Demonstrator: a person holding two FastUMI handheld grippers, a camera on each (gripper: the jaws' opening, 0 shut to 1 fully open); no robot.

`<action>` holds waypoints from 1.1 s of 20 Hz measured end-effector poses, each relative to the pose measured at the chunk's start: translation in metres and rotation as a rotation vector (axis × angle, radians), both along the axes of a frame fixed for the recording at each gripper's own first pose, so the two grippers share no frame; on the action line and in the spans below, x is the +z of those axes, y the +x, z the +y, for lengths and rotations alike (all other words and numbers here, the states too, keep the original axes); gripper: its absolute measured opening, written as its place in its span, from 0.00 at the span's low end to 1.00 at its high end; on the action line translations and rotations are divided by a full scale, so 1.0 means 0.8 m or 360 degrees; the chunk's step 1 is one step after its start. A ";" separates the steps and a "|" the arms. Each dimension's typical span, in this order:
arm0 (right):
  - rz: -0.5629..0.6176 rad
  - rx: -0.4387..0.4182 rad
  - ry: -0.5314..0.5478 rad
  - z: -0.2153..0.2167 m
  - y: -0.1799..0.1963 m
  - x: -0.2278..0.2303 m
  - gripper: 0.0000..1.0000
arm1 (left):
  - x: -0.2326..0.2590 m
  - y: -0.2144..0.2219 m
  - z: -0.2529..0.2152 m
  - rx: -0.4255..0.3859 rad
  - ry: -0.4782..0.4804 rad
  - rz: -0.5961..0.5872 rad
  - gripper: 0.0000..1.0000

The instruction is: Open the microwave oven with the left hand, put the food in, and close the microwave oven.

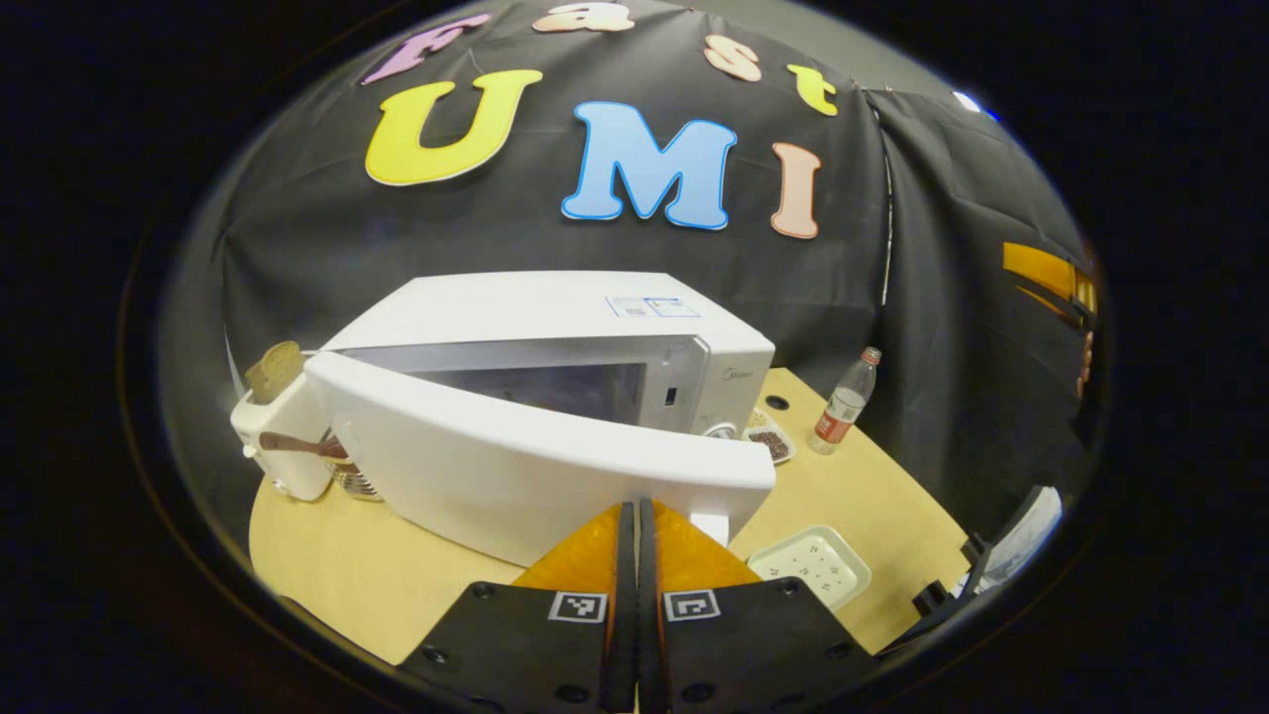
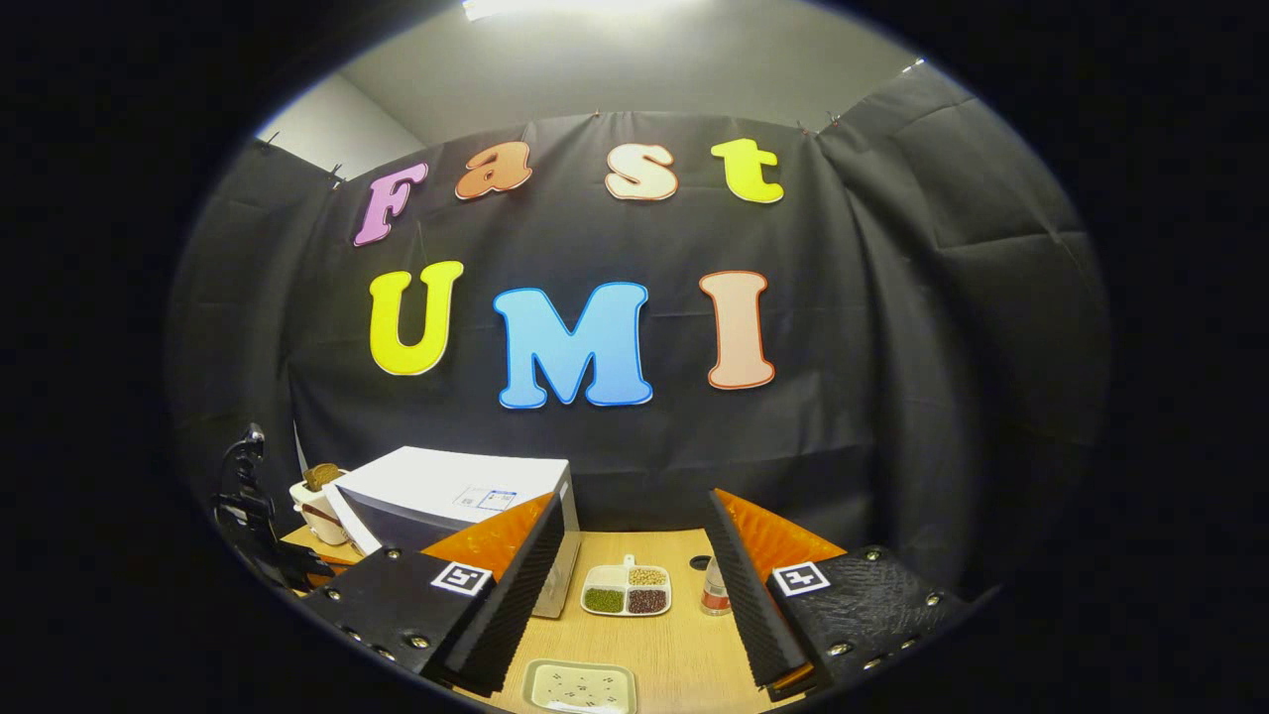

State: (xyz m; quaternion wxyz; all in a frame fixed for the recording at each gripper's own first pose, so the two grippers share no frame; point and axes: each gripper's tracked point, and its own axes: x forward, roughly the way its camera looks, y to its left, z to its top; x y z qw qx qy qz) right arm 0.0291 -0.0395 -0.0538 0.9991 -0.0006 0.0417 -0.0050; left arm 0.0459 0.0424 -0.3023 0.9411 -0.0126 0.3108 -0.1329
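Note:
The white microwave point(image 1: 555, 307) stands on the wooden table point(image 1: 882, 496), turned at an angle. Its door point(image 1: 476, 456) is swung partly open on its left hinge, and the dark cavity point(image 1: 565, 387) shows over the door's top edge. My left gripper point(image 1: 635, 511) is shut, with its tips right at the door's outer face near the free edge; nothing shows between the fingers. A small white speckled tray point(image 1: 808, 565) lies on the table to its right. My right gripper point(image 2: 634, 506) is held open above the table, with that tray point(image 2: 580, 686) below and in front of it.
A toaster with a bread slice point(image 1: 283, 416) and a wooden spoon on a jar point(image 1: 297, 443) stand left of the microwave. A divided dish of beans point(image 2: 627, 590) and a small bottle point(image 2: 712, 590) sit to its right. Cloth walls close the back and sides.

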 end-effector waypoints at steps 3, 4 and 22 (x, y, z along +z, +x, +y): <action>0.0004 -0.0010 0.0000 -0.004 0.002 -0.001 0.88 | -0.004 0.018 -0.005 0.0010 0.0002 0.0001 0.07; 0.0005 -0.0011 -0.0001 -0.004 0.003 -0.001 0.88 | -0.004 0.024 -0.006 0.0019 -0.0001 -0.0001 0.07; 0.0001 -0.0132 -0.0021 -0.027 0.010 -0.004 0.88 | -0.016 0.124 -0.038 0.0110 -0.0004 -0.0045 0.07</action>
